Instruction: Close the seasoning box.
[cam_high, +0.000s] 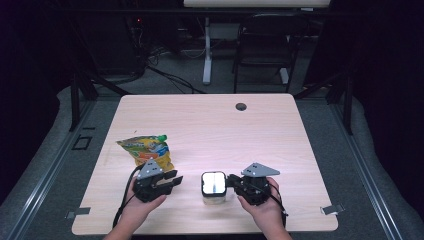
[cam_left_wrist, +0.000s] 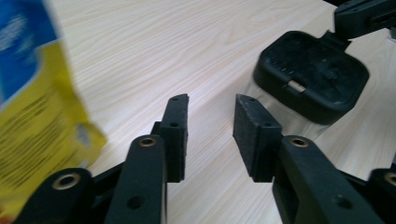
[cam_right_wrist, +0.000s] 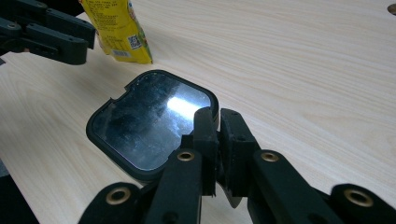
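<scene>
A small clear container with a black, glossy square lid (cam_high: 213, 183) stands near the table's front edge. In the right gripper view, my right gripper (cam_right_wrist: 217, 115) is shut on the rim of that lid (cam_right_wrist: 149, 121), coming at it from the right (cam_high: 231, 180). My left gripper (cam_high: 175, 178) hovers open just left of the container, nothing between its pads (cam_left_wrist: 176, 128). In the left gripper view the container (cam_left_wrist: 310, 74) is ahead to the right, with its clear wall showing under the lid. A yellow snack pouch (cam_high: 148, 149) with a green cap lies flat behind the left gripper.
The light wooden table (cam_high: 210, 125) has a round cable hole (cam_high: 241, 106) at its far edge. Beyond the table stand a dark chair (cam_high: 265, 45) and a white desk leg (cam_high: 206, 50). The pouch's edge (cam_left_wrist: 32, 107) lies close to my left jaw.
</scene>
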